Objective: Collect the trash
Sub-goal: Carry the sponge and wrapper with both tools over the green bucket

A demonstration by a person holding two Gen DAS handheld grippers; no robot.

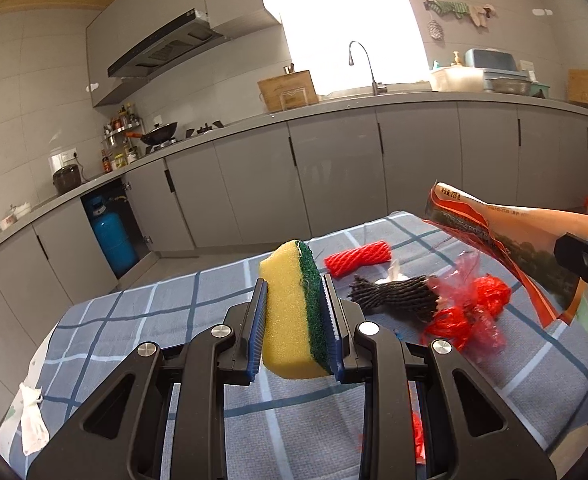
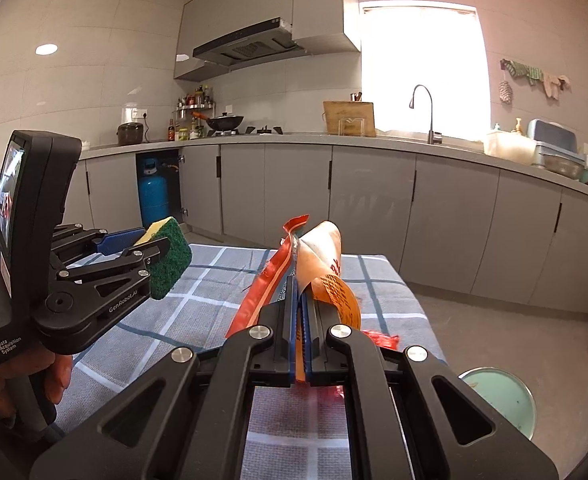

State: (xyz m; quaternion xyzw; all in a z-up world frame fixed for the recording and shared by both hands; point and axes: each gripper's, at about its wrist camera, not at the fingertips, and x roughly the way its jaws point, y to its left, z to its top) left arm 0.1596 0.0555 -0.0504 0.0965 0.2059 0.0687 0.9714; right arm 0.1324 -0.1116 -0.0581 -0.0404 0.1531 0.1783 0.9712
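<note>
The right gripper (image 1: 586, 268) is cut off by the left wrist picture's right edge, so its jaws stay unseen there. Print on the orange wrapper (image 1: 506, 240) beside it is too small to read. Below the wrapper, red netting (image 1: 418, 438) is mostly hidden behind the left gripper (image 1: 294, 322). The sponge (image 2: 165, 258) is partly covered by that gripper's fingers.
</note>
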